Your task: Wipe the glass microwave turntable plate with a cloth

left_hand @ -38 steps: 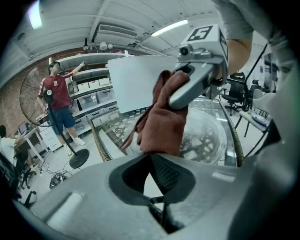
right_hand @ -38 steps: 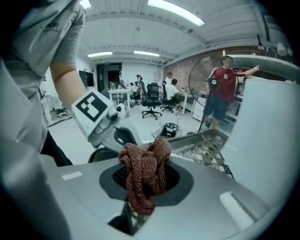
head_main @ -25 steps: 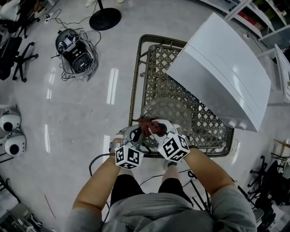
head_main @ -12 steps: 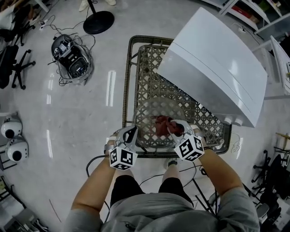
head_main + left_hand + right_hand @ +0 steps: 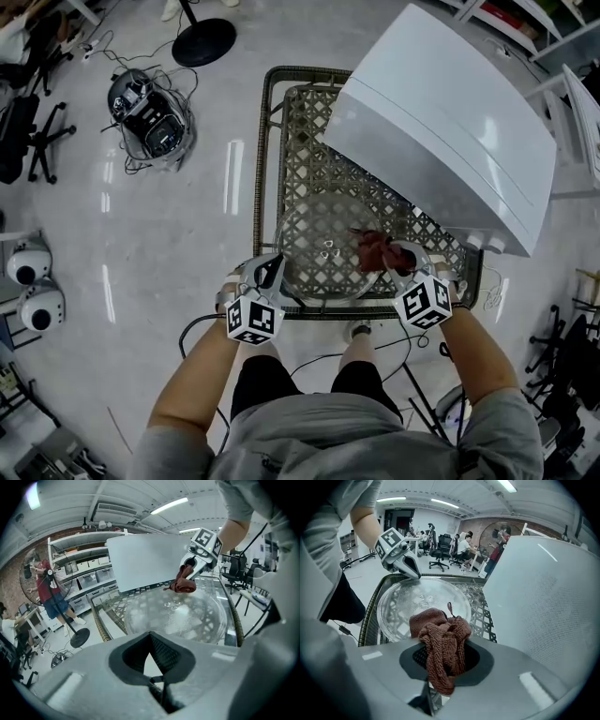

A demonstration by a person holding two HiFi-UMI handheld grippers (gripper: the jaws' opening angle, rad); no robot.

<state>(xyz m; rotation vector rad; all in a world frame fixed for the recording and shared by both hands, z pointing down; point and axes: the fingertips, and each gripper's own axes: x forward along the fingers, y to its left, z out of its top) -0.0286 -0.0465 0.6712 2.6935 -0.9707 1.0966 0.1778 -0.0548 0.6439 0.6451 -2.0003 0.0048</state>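
Observation:
The clear glass turntable plate (image 5: 319, 246) lies flat on a wicker table (image 5: 309, 141), in front of a white microwave (image 5: 450, 122). My right gripper (image 5: 386, 255) is shut on a bunched reddish-brown cloth (image 5: 373, 251) that rests on the plate's right rim. In the right gripper view the cloth (image 5: 443, 641) fills the jaws, with the plate (image 5: 412, 602) beyond. My left gripper (image 5: 275, 269) sits at the plate's left rim with its jaws closed; its tips (image 5: 414, 573) meet the glass edge. The left gripper view shows the plate (image 5: 187, 618) and the cloth (image 5: 183, 584).
The microwave (image 5: 548, 602) overhangs the table's far right and stands close to my right gripper. The table's rounded wicker frame (image 5: 98, 625) runs along the left. On the floor lie a cabled device (image 5: 150, 108) and a fan base (image 5: 202, 42). People sit at desks far behind.
My right gripper has carried the cloth rightward across the plate, from its front-left edge to its right rim. The left gripper drew away from the cloth and now stays at the left rim.

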